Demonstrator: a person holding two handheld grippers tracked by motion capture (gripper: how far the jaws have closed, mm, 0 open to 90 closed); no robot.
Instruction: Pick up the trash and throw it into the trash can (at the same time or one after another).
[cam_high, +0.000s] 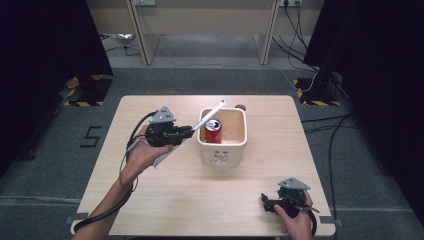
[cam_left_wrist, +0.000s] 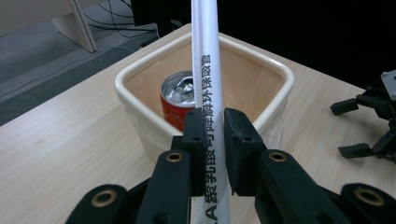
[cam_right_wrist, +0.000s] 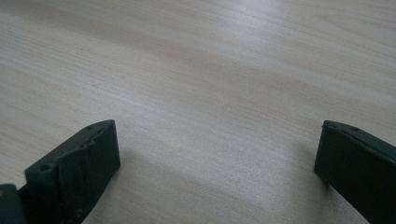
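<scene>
Left gripper view, jaws clamped on wrapped straw (cam_left_wrist: 207, 93), right gripper (cam_right_wrist: 217, 154) agape

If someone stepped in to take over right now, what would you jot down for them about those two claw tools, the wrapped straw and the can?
Left gripper: shut on the wrapped straw, held above the table at the bin's left, the straw's upper end slanting over the bin's rim.
Right gripper: open, holding nothing, low over the table at its near right corner.
Red can: upright inside the cream bin, top already opened.
Done: straw gripped and off the table.
Left, probably: the straw is still in its wrapper and not in the can or bin; the aim looks like bringing it there.
</scene>
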